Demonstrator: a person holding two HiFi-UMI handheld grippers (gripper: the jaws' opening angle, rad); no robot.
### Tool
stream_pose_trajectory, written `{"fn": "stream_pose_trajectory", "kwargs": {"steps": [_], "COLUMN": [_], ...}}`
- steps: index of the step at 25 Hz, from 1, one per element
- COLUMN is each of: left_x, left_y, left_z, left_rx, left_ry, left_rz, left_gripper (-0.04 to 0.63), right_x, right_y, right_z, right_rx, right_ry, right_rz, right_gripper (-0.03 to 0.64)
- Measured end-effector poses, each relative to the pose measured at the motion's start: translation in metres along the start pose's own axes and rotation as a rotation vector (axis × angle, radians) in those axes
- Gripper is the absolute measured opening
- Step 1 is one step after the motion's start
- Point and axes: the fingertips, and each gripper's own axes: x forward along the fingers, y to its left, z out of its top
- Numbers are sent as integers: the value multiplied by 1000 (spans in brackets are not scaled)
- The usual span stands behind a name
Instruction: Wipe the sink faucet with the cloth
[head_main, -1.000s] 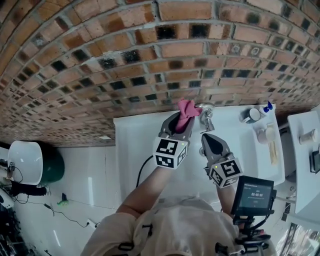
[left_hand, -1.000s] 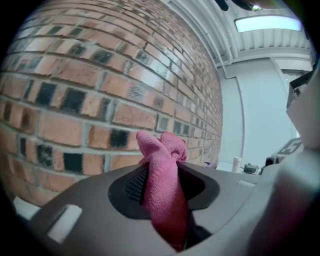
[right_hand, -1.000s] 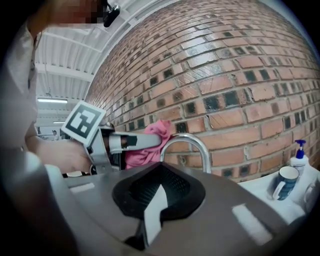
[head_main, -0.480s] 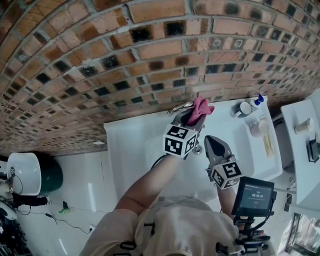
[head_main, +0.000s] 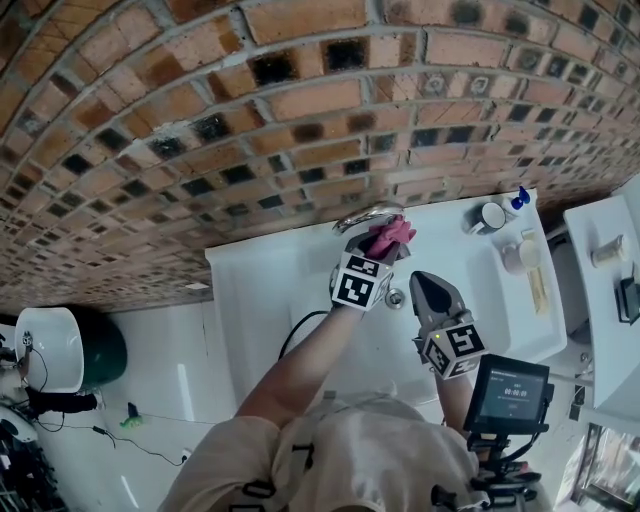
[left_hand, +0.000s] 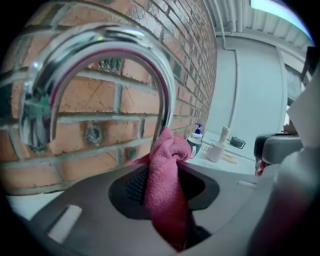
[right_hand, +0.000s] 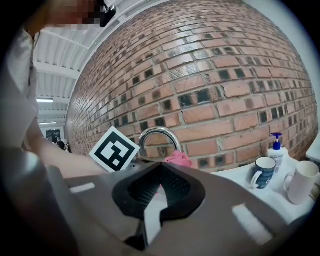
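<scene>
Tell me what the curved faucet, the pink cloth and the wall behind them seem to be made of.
The faucet looks like polished chrome-finished metal: it mirrors bricks and light. The cloth seems soft fabric, perhaps microfibre: fuzzy, matte, limply folded. The wall looks like rough matte brick with pale mortar, possibly brick-look tiling.

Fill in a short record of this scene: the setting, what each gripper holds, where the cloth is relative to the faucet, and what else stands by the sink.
Setting: white sink below a brick wall
Left gripper: shut on the pink cloth
Right gripper: shut, nothing between its jaws
Contact: cloth up against the chrome faucet, at its upright pipe, as far as can be told
Also by the sink: blue mug, white mug, pump bottle
</scene>
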Motion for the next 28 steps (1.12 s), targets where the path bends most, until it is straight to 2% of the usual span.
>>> {"fn": "stream_pose_trajectory", "kwargs": {"steps": [8, 12, 15, 20, 24, 26, 28], "left_x": [-56, -66, -53, -20, 3, 10, 11], "left_y": [-18, -28, -26, -15, -17, -16, -16], "left_z": [66, 90, 84, 50, 27, 22, 20], "left_rx": [19, 26, 42, 77, 80, 88, 126], "left_ry": [-231, -297, -267, -157, -76, -62, -65], "left_rz": [16, -2, -3, 11, -18, -21, -11], "left_gripper": [132, 132, 132, 132, 132, 132, 130], "right_x": [4, 3, 2, 4, 6, 7, 7], "right_y": [14, 18, 18, 8, -4, -10, -15], "right_z": [17, 17, 11, 9, 2, 2, 2], "right_rx": [-37, -44, -34, -36, 7, 18, 19], "right_ry": [-25, -20, -5, -1, 13, 12, 12], "right_rz": [30, 38, 37, 26, 11, 0, -12], "right_gripper": [-9, -10, -11, -10, -10, -11, -10]}}
